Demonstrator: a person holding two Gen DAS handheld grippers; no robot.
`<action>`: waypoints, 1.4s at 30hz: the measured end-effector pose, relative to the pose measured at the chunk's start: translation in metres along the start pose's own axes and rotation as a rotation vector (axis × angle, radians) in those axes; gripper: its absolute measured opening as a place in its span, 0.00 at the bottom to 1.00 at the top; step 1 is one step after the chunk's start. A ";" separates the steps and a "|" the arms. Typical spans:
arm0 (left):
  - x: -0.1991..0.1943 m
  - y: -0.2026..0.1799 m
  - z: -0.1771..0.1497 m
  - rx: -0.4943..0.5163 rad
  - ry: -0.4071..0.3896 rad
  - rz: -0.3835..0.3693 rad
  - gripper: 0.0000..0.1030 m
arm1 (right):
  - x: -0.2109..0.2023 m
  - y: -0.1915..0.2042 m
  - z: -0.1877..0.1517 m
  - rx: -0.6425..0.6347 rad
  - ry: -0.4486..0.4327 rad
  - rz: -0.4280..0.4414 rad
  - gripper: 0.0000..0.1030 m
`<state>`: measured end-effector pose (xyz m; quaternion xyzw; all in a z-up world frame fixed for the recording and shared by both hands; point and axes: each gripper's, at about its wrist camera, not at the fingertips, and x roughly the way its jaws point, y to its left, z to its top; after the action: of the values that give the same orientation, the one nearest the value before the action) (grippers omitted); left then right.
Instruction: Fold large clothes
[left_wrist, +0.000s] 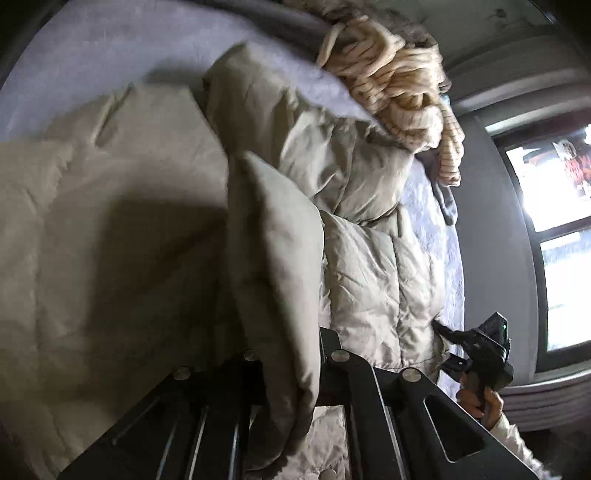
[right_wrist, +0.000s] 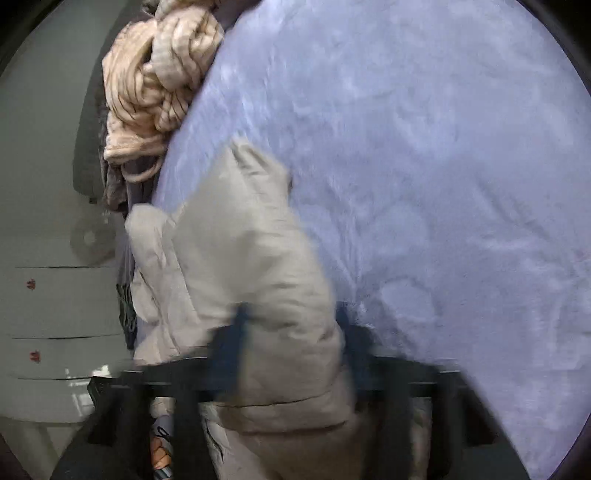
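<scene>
Beige quilted puffer jacket (left_wrist: 369, 266), rumpled.

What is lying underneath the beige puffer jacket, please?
The beige puffer jacket lies on a lavender bedspread, which shows all around it. Whatever sits directly beneath the jacket is covered.

A big bed with a soft lilac blanket (right_wrist: 424, 166) fills the room. A bright window (left_wrist: 554, 229) with a dark frame lets in daylight beside a grey wall (left_wrist: 491, 206). White drawers (right_wrist: 55, 302) with little red handles stand by the bed's edge.
</scene>
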<state>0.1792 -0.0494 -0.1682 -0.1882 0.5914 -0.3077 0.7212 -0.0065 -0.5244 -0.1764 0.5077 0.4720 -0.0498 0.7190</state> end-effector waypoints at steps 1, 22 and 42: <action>-0.008 -0.003 -0.004 0.022 -0.021 0.013 0.08 | -0.002 0.006 -0.003 -0.027 -0.010 0.013 0.17; -0.067 0.028 -0.021 0.108 -0.165 0.400 0.51 | -0.028 0.037 -0.013 -0.275 -0.146 -0.301 0.35; 0.020 0.008 -0.034 0.251 -0.112 0.468 0.52 | 0.037 0.054 0.003 -0.419 -0.154 -0.418 0.06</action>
<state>0.1506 -0.0533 -0.1955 0.0281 0.5352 -0.1926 0.8220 0.0451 -0.4855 -0.1668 0.2351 0.5105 -0.1365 0.8158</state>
